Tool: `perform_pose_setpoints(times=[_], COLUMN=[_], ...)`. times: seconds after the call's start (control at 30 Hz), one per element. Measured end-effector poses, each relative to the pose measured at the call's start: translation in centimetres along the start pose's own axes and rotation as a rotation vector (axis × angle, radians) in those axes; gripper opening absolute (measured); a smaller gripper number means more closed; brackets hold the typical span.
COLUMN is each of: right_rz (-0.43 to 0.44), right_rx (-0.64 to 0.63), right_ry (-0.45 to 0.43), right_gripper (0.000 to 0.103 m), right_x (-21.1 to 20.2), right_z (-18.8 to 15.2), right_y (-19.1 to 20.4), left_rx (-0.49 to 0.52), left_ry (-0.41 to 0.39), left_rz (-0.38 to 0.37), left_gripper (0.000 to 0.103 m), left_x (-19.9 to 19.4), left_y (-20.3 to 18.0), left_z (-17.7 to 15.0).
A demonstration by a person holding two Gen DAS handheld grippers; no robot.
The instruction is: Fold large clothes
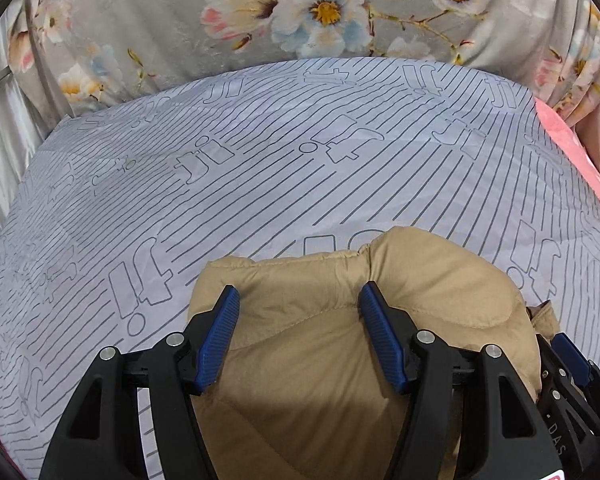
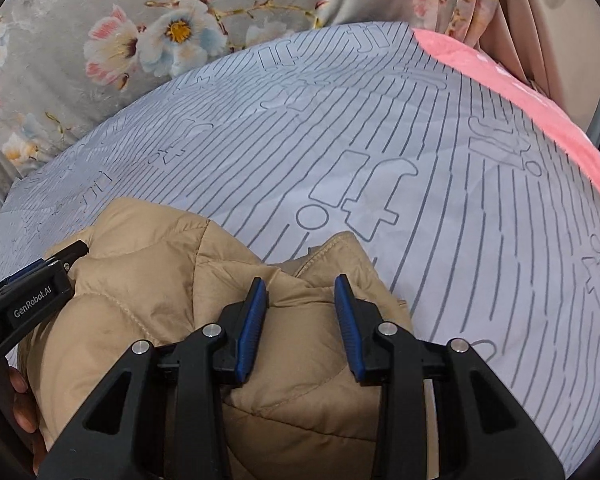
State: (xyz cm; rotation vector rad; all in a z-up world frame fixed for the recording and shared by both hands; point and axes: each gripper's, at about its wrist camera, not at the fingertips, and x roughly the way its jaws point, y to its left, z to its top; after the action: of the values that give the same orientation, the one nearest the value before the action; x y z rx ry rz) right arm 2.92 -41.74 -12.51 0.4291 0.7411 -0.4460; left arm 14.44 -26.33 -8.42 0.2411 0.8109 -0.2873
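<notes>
- L gripper (image 1: 298, 300): I've got its jaws wide around a puffy fold of the tan jacket (image 1: 320, 344); can't tell if it's pinched.
- Jacket's bunched at near edge of striped sheet (image 1: 260, 168).
- R gripper (image 2: 300, 300): narrower, fabric between the pads, grip unclear.
- Mid-fold, I reckon; nxt I need both grips firm, then carry the fold over.

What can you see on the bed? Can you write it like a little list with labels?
garment: tan puffy quilted jacket, bunched up
lies on: pale bedsheet with thin dark stripes and outline drawings
left gripper: jaws wide, jacket fabric bulging between the blue pads
right gripper: narrower gap, a fold of the jacket between the pads
side by side: each gripper shows at the edge of the other's view
behind the bed: grey flowered cloth
bed's right edge: pink cloth
</notes>
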Motion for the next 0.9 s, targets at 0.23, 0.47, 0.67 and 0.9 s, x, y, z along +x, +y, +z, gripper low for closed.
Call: perform_pose_setpoints(times=[0.23,0.47,0.67,0.9], right_rz=[0.021,-0.001,-0.016,-0.048], right_rx=[0.02,0.004,-0.001,-0.033], right_ry=[0.005,-0.006,-0.012,0.001], right_gripper=[0.034,0.034,0.034,0.034], right_x=[0.9,1.3,1.5,0.6], right_z=[-0.6,-0.9,-1.0,-0.7], right_y=[-0.2,0.1,0.2,0.5], left_rx=[0.003,0.008,0.01,0.008], left_ry=[-0.023,-0.041,-0.048,-0.031], left_rz=[0.012,0.022,0.027,0.003], left_gripper=[0.061,0.061,0.062,0.063], left_x=[0.7,1.1,1.3,-0.7], left_y=[-0.3,-0.4,-0.4,0.5], left_z=[-0.7,-1.1,-1.4,-1.8])
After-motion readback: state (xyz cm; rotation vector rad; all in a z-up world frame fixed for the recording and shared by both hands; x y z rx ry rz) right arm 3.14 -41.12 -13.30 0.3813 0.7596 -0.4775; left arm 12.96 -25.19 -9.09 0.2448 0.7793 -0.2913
